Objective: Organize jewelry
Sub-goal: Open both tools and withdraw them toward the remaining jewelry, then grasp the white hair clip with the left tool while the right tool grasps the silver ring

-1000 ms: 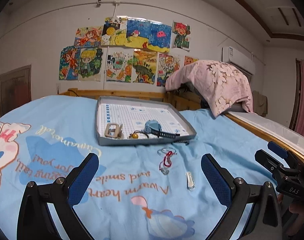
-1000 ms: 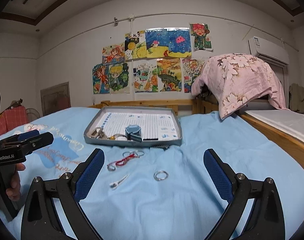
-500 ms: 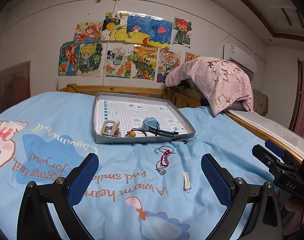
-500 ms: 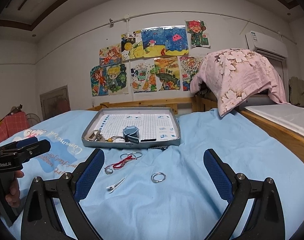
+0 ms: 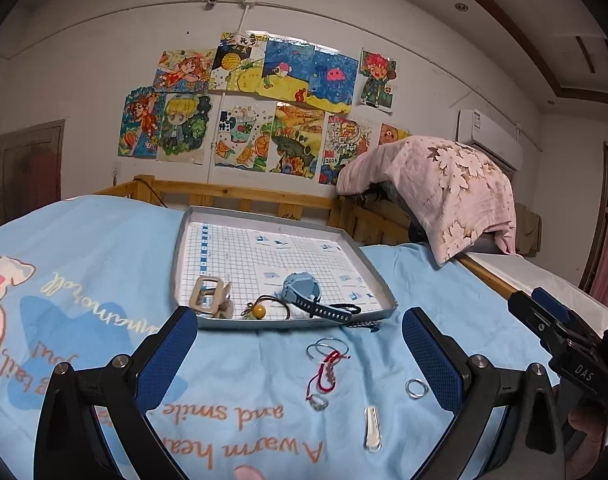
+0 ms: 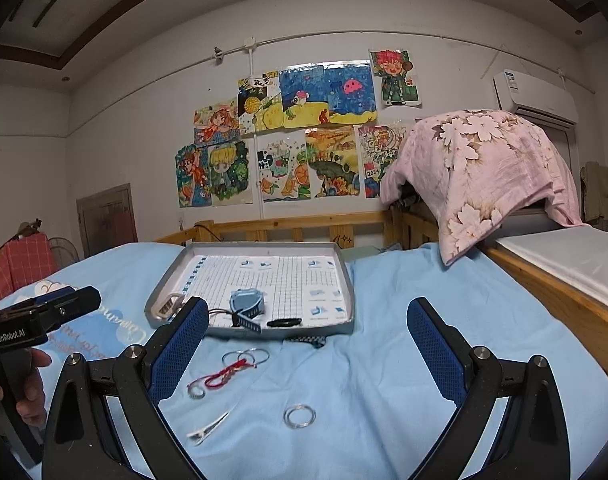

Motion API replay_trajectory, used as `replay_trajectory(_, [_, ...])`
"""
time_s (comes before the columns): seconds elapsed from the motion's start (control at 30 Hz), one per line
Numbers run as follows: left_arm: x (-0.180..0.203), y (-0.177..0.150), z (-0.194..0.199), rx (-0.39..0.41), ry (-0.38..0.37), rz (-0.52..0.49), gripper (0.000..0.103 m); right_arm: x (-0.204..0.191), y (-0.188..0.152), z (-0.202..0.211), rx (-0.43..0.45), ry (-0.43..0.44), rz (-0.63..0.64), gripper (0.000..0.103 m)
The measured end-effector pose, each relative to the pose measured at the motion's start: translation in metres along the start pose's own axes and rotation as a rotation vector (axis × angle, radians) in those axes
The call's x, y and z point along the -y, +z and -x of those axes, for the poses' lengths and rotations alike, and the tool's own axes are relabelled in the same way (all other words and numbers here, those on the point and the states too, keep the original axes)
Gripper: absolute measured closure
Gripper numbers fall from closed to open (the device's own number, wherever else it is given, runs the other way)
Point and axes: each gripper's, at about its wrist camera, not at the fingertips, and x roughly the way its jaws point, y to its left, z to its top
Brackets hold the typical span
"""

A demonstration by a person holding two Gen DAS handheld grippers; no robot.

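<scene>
**Kid:** What are your tongs doing?

**Me:** I am holding my left tongs point(image 5: 300, 354) spread wide with nothing in them. My right tongs point(image 6: 308, 350) are spread wide too, and bare. Both are hovering over the blue bed sheet point(image 6: 404, 420).

**Kid:** What is lying closest to you?

**Me:** A white hair clip point(image 5: 372, 427) is lying nearest my left tongs. Just beside it a silver ring point(image 6: 300, 416) is sitting flat on the sheet.

**Kid:** And a bit farther?

**Me:** A red string bracelet point(image 5: 324, 368) is lying there, tangled with thin silver hoops point(image 6: 246, 357).

**Kid:** Then the tray?

**Me:** Yes, the grey tray point(image 5: 184, 240) is sitting beyond them. Inside, near its front edge, a tan claw clip point(image 5: 210, 296), a hair tie with a yellow bead point(image 5: 260, 311) and a blue watch point(image 5: 304, 292) are resting.

**Kid:** And way back?

**Me:** Drawings point(image 6: 288, 140) are hanging on the wall.
</scene>
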Motion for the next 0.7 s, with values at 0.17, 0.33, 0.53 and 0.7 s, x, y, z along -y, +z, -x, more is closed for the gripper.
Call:
replay_trajectory(0.17, [0.008,0.001,-0.022,-0.022,0.001,0.003,0.0,0.008,0.002,-0.022,-0.02,-0.007,-0.009,0.005])
replay_trajectory(0.33, [0.013,-0.003,-0.043,-0.059,0.006,0.017,0.0,0.018,-0.003,-0.047,-0.072,0.015,-0.023,0.006])
replay_trajectory(0.53, [0.014,-0.017,-0.058,-0.119,0.017,0.018,0.0,0.025,-0.018,-0.06,-0.128,0.048,-0.034,0.006])
replay_trajectory(0.7, [0.017,-0.026,-0.066,-0.162,0.008,0.002,0.0,0.03,-0.029,-0.066,-0.16,0.074,-0.041,0.006])
